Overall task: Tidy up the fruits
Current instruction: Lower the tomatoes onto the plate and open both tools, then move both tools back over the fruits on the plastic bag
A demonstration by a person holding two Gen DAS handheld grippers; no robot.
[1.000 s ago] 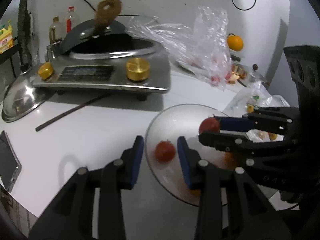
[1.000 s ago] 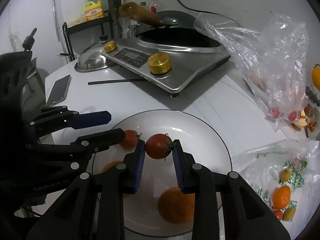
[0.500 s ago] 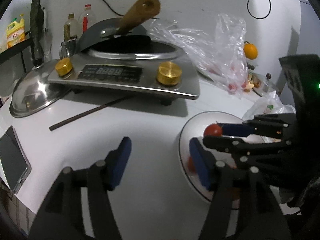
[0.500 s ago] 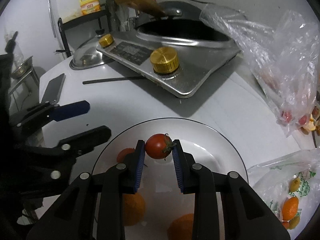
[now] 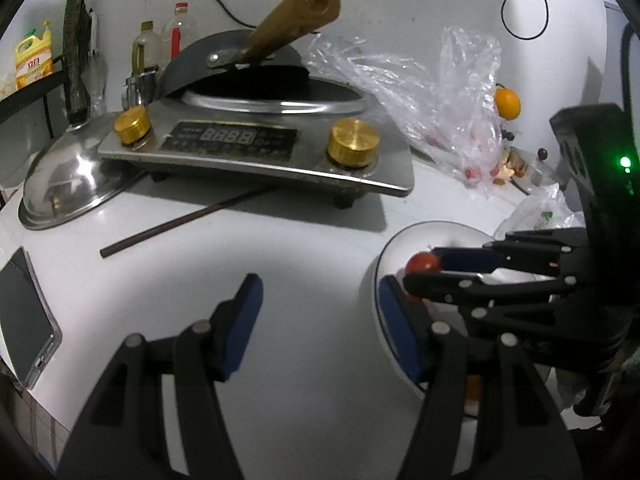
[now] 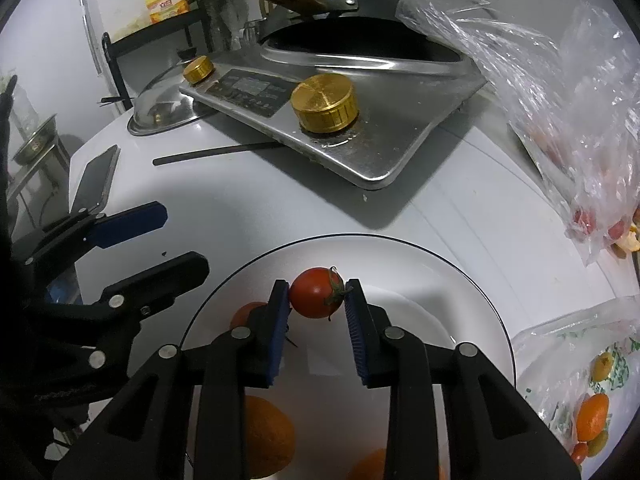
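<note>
My right gripper [image 6: 317, 298] is shut on a red cherry tomato [image 6: 316, 292] and holds it above a white plate [image 6: 452, 280]. The plate holds another tomato [image 6: 244, 314] and two oranges [image 6: 266, 436], partly hidden by the fingers. In the left wrist view the right gripper [image 5: 424, 270] holds the tomato [image 5: 422, 264] over the plate [image 5: 424, 232]. My left gripper [image 5: 320, 320] is open and empty above the white tabletop, left of the plate; it shows in the right wrist view [image 6: 176, 240].
A steel induction cooker [image 5: 256, 148] with a wok stands behind. A steel lid [image 5: 68, 184], a chopstick [image 5: 180, 220] and a phone [image 5: 24, 316] lie at left. Clear bags of fruit [image 6: 580, 128] and a printed bag [image 6: 592, 392] lie at right.
My left gripper let go of the tomato on the plate, opened wide and drew back to the left. My right gripper still holds its tomato above the plate.
</note>
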